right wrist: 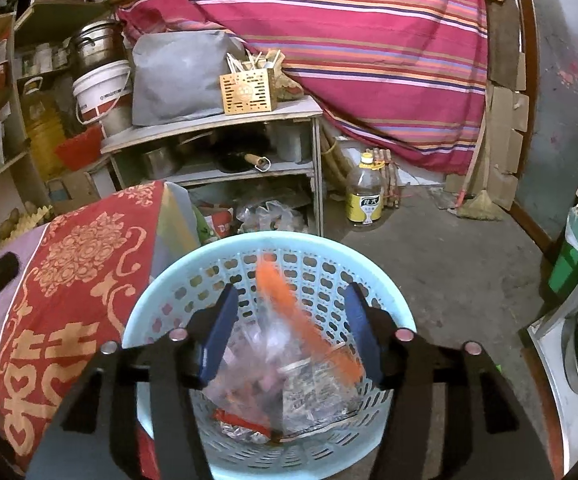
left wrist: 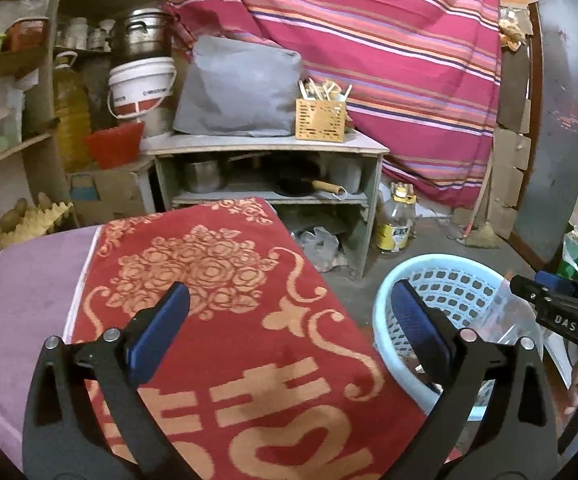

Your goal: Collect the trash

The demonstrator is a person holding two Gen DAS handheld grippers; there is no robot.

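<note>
The right gripper hangs over the pale blue perforated plastic basket, jaws spread wide and gripping nothing — a blurred orange strip of wrapper lies between them, above the clear plastic bags and foil scraps in the basket's bottom. The left gripper, equally wide and empty, sits above the red floral patterned cloth near its right edge — beside the basket.

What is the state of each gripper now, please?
Left gripper: open, holding nothing, over the red cloth.
Right gripper: open, empty, above the blue basket.
</note>
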